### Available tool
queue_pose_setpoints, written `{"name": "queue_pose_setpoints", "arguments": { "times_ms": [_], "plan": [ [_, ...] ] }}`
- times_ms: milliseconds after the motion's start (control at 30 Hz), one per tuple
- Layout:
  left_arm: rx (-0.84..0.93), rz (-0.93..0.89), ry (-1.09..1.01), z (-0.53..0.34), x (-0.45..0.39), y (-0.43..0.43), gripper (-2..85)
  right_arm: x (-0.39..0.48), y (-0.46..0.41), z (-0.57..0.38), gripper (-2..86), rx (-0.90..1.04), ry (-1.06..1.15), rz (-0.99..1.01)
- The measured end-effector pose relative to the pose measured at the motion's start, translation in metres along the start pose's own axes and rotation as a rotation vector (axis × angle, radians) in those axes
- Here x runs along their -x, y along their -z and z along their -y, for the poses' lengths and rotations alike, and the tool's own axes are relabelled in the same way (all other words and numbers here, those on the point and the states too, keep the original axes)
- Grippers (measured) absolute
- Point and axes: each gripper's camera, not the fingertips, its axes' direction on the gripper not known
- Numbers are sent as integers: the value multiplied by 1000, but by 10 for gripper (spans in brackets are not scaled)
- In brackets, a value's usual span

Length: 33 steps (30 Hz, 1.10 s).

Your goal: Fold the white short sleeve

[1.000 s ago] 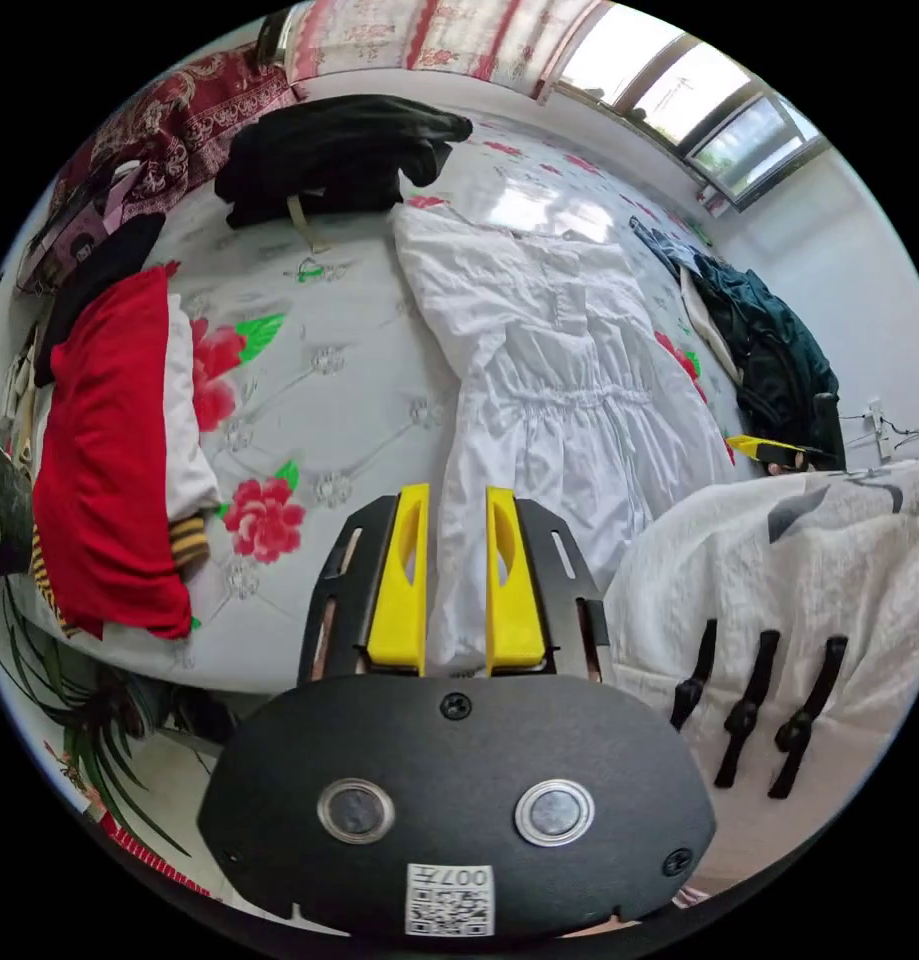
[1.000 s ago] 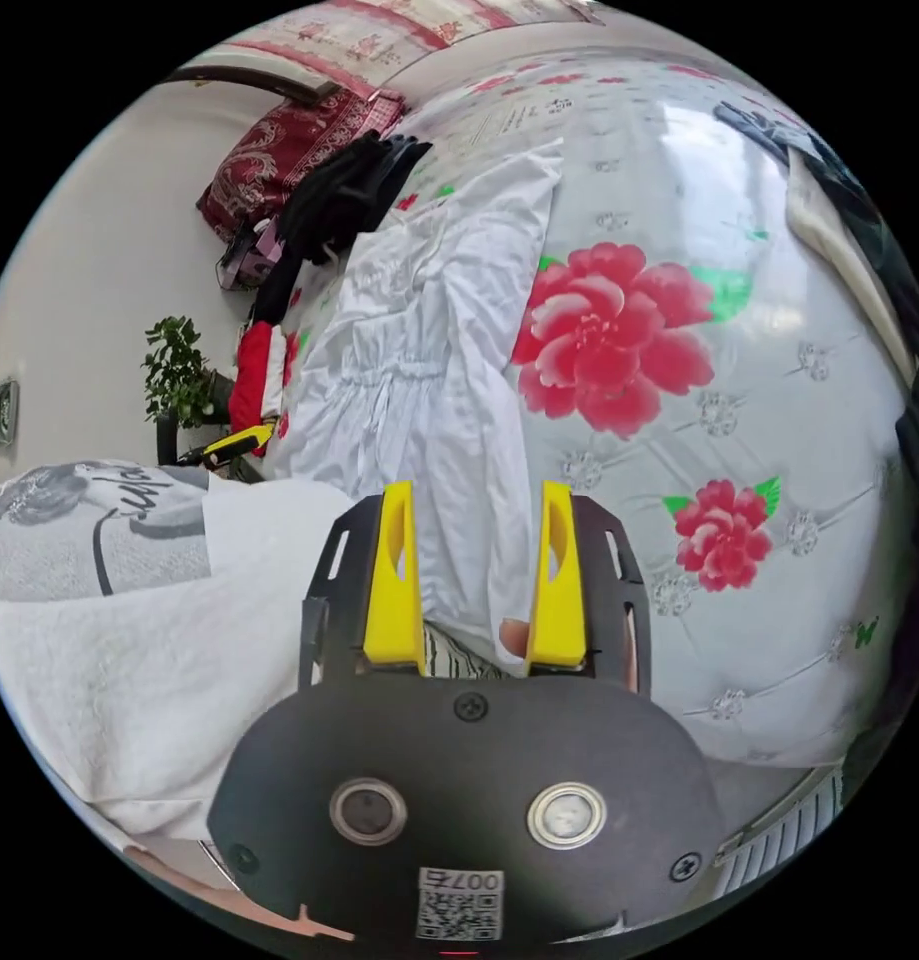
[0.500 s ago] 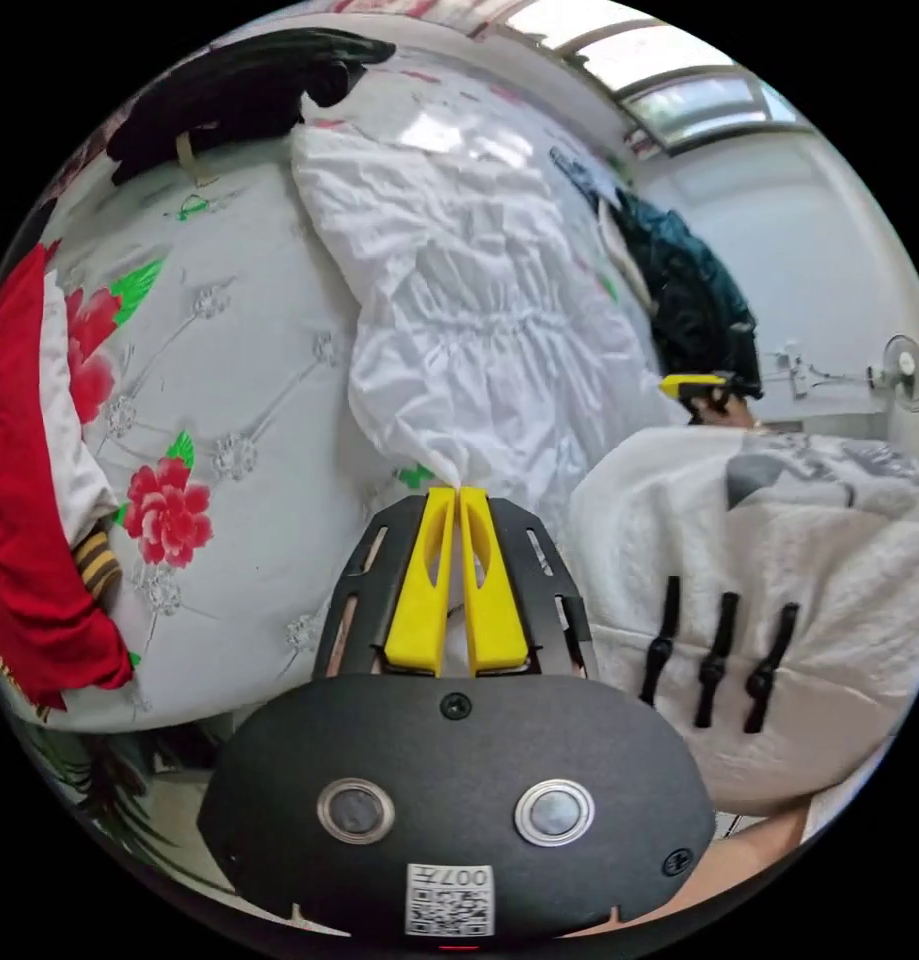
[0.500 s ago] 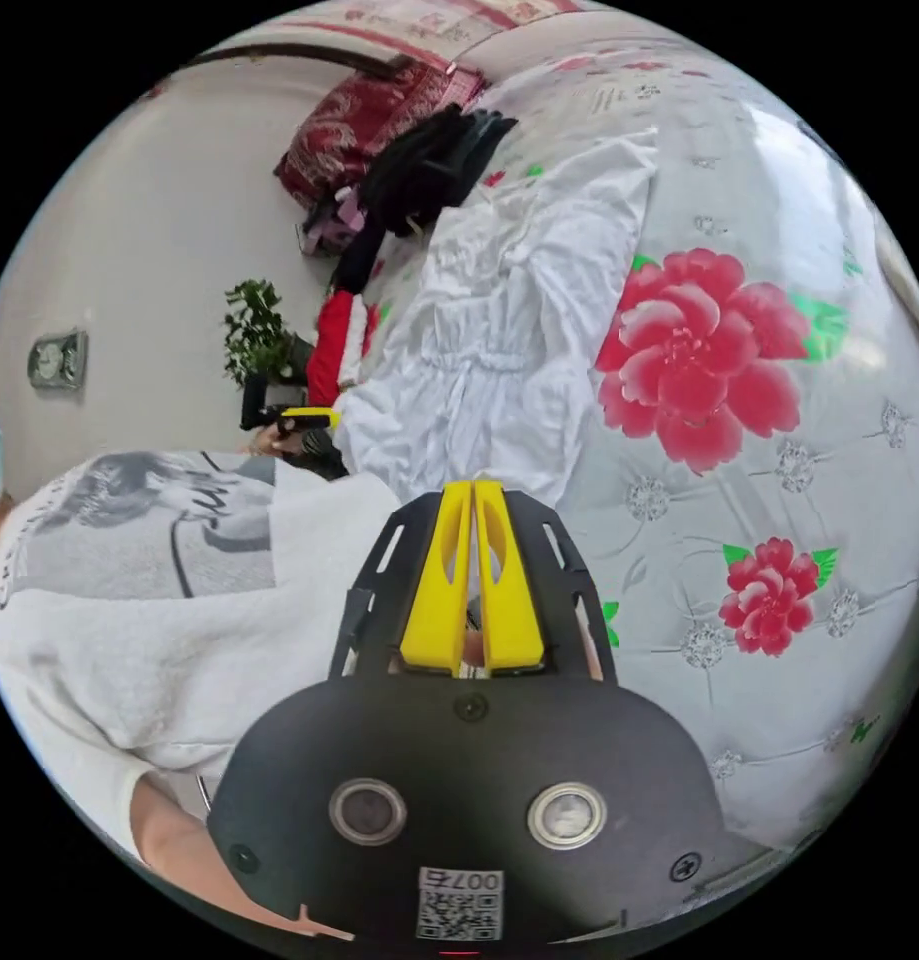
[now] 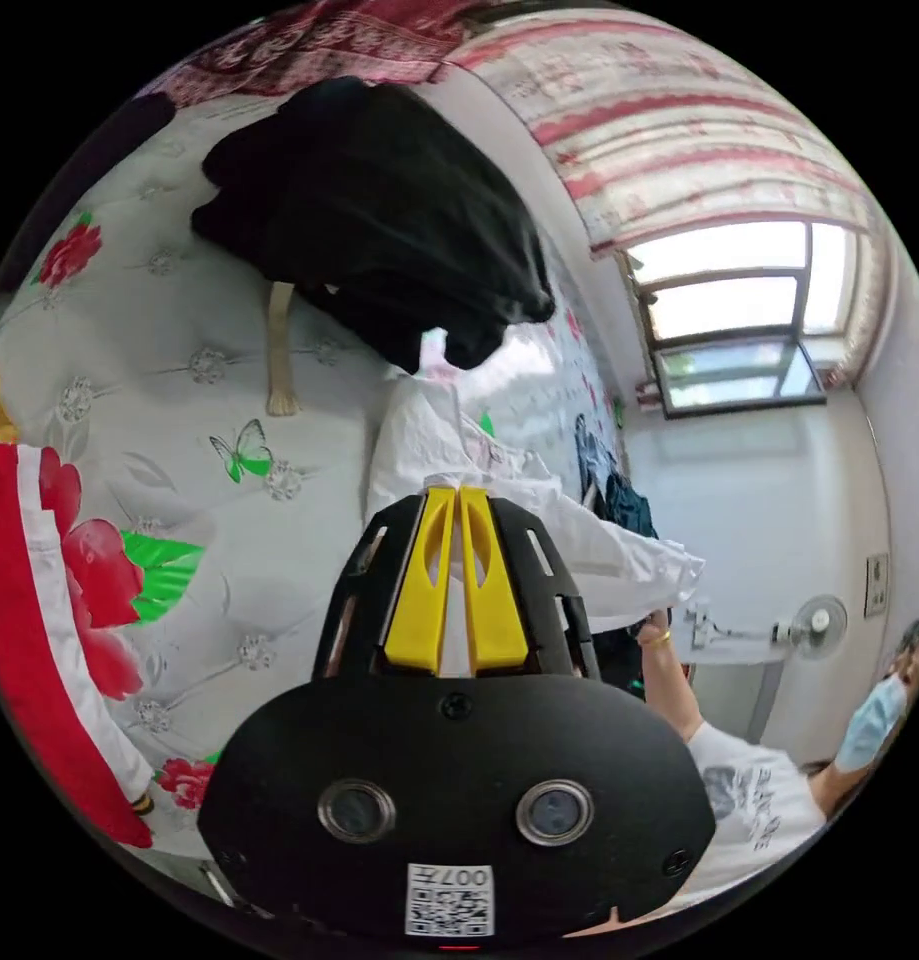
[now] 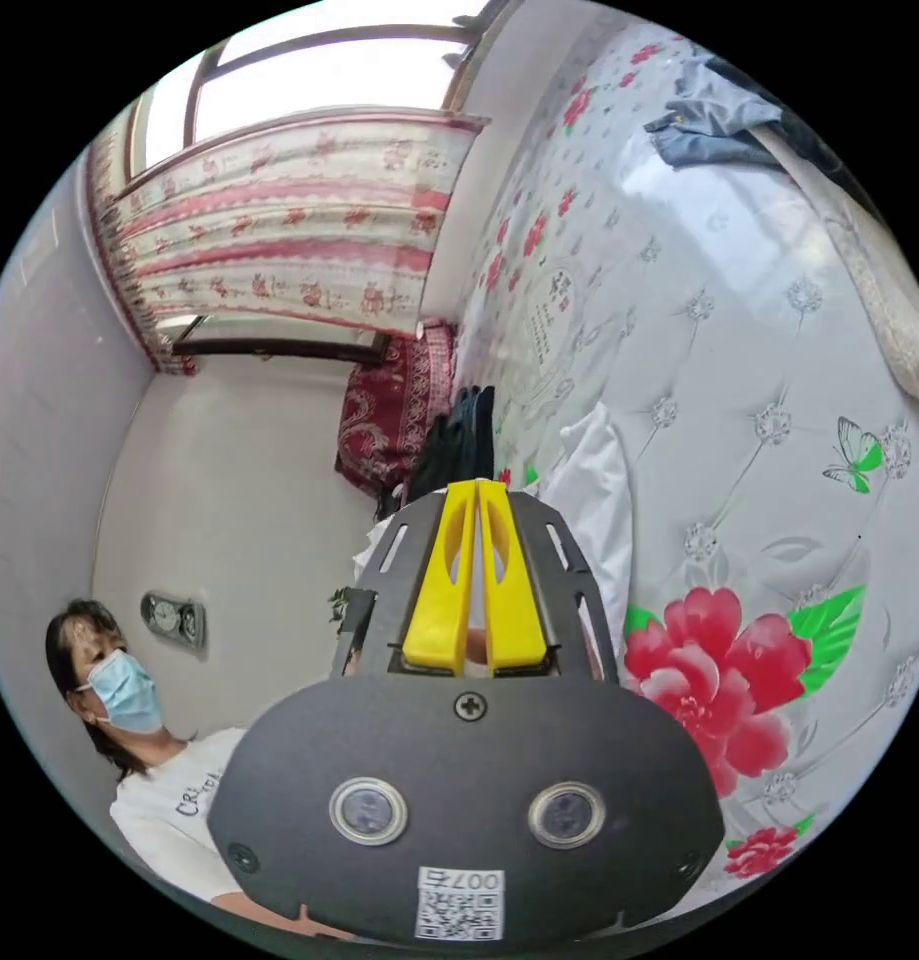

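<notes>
Here, white garment (image 5: 539, 500) pinched between both grippers' closed yellow fingers (image 5: 424, 580).

white garment (image 5: 539, 520) 1 | black garment (image 5: 379, 210) 1 | window (image 5: 729, 330) 1 | fan (image 5: 814, 625) 1

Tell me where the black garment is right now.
In the left gripper view, the black garment lies on the floral bedspread, beyond the white garment.

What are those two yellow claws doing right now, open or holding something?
Left gripper: closed, pinching the white garment.
Right gripper: closed, pinching the same white garment.
</notes>
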Motion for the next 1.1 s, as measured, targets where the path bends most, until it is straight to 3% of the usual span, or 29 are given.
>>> {"name": "queue_pose_setpoints", "arguments": {
  "times_ms": [167, 400, 567, 633, 900, 1067, 1100],
  "plan": [
    [-47, 112, 101, 14, 38, -26, 62, -62, -29, 10, 48, -40, -148, -230],
    [-113, 131, -30, -54, 43, 9, 92, -59, -14, -46, 88, 21, -19, -171],
    [21, 140, -54, -70, 31, -37, 75, -58, -39, -61, 66, 177, -30, -168],
    [101, 225, -54, -70, 20, -61, 25, -56, -46, -64, 37, 237, -37, -192],
    [151, 232, -196, -128, -17, -27, -9, -25, 28, -123, 0, 247, 52, -286],
    [273, 400, -143, -169, 10, -95, -2, -65, 23, -161, 10, 285, -25, -487],
    [186, 392, -153, -177, 11, -91, 3, -72, 24, -164, 14, 279, -64, -489]
  ]
}}
